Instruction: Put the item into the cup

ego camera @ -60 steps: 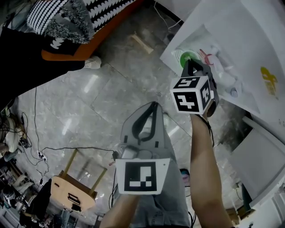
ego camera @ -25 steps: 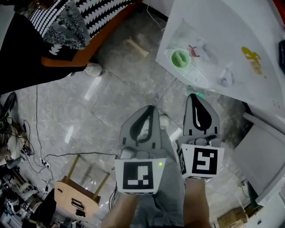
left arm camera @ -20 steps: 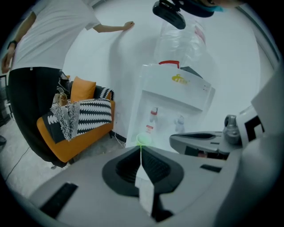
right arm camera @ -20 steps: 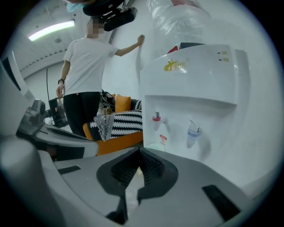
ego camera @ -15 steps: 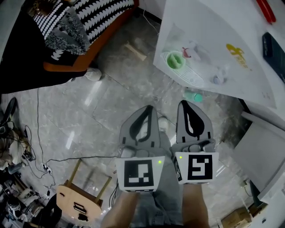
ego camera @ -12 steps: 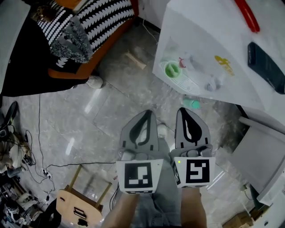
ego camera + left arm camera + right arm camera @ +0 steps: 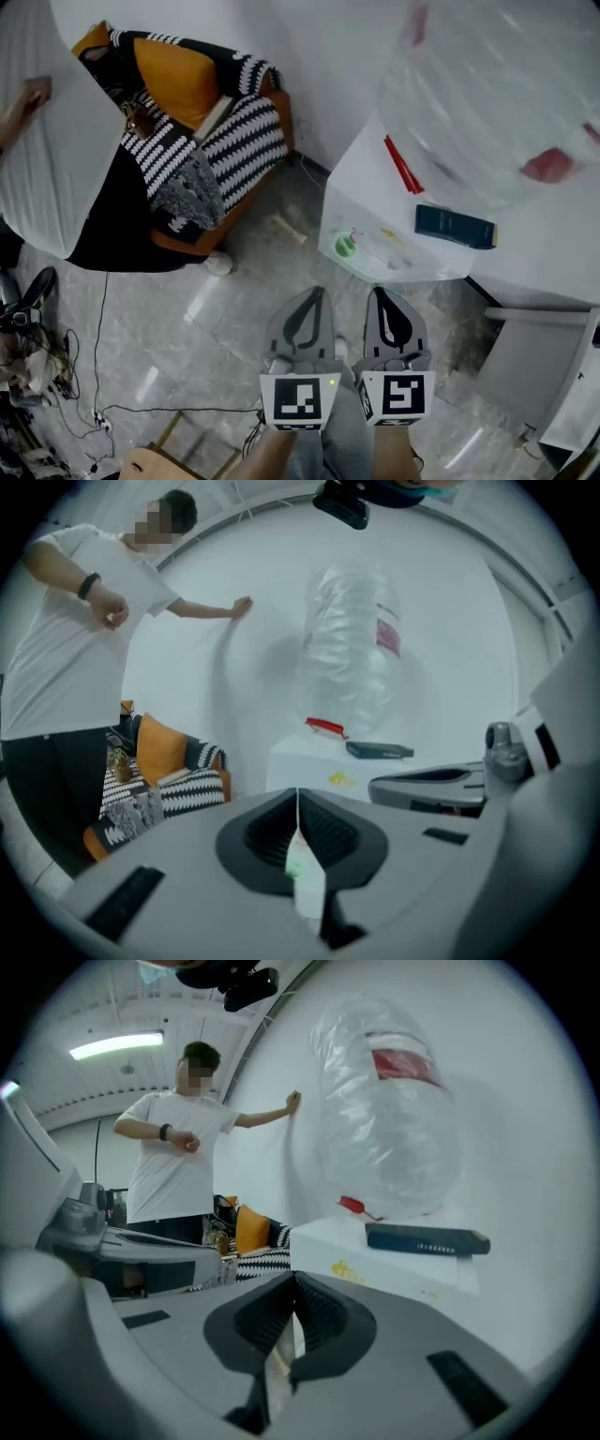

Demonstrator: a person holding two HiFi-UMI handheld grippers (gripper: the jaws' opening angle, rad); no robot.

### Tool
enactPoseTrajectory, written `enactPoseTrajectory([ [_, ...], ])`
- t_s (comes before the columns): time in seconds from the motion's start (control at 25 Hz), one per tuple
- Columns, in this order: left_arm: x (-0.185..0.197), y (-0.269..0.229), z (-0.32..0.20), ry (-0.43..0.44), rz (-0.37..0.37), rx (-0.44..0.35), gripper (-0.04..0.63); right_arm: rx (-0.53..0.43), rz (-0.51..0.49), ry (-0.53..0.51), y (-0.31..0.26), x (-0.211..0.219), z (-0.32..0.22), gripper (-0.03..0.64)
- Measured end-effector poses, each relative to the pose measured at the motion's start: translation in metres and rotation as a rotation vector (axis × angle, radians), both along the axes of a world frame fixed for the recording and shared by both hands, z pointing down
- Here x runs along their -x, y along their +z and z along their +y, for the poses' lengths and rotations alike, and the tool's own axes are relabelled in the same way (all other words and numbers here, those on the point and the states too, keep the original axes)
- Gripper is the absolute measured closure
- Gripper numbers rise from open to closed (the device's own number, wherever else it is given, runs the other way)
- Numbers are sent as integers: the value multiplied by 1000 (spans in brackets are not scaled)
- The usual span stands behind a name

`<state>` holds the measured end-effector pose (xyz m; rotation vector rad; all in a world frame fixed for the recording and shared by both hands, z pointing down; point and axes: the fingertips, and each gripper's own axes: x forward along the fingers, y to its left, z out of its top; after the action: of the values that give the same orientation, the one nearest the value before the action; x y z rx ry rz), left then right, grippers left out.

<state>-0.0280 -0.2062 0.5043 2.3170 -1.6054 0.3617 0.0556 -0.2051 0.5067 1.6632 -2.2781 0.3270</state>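
The green cup (image 7: 345,247) stands near the front left corner of the white table (image 7: 525,267), with small pale things beside it that are too small to tell apart. My left gripper (image 7: 314,293) and right gripper (image 7: 378,293) hang side by side over the floor, short of the table, both shut and empty. The left gripper view shows its own gripper (image 7: 298,795) closed to a thin line, the table (image 7: 309,761) ahead. My right gripper (image 7: 295,1284) is likewise closed in its own view.
On the table lie a dark blue box (image 7: 455,226), a red tool (image 7: 401,164) and a big clear plastic bag (image 7: 506,94). An orange armchair with a striped blanket (image 7: 211,127) stands left. A person in a white shirt (image 7: 70,649) leans on the wall. Cables (image 7: 89,375) cross the floor.
My right gripper has come back from the table near the green cup and now sits beside the left one. The head view has lifted, so the table looks farther away.
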Motion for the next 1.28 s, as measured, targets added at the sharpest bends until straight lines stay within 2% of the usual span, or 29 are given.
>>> enactPoseTrajectory([
  [0.16, -4, -57, -1, 18, -13, -71, 580, -59, -22, -14, -59, 0, 5, 607],
  [0.28, -5, -107, -2, 12, 11, -135, 580, -104, -13, -29, -110, -1, 10, 607],
  [0.4, -4, -160, 2, -8, 46, -200, 580, -208, -17, -43, -164, -1, 14, 607],
  [0.52, -10, -207, 9, -6, 71, -263, 580, -272, -24, -33, -209, -10, 19, 607],
  [0.84, -30, -299, 32, 68, 75, -430, 580, -424, -31, -44, -305, -17, 37, 607],
  [1.04, -41, -357, 50, 107, 78, -589, 580, -523, -18, -66, -349, -22, 53, 607],
  [1.12, -42, -365, 58, 105, 78, -604, 580, -524, -12, -77, -353, -22, 57, 607],
  [1.28, -48, -350, 62, 112, 30, -571, 580, -514, -17, -87, -349, -22, 58, 607],
])
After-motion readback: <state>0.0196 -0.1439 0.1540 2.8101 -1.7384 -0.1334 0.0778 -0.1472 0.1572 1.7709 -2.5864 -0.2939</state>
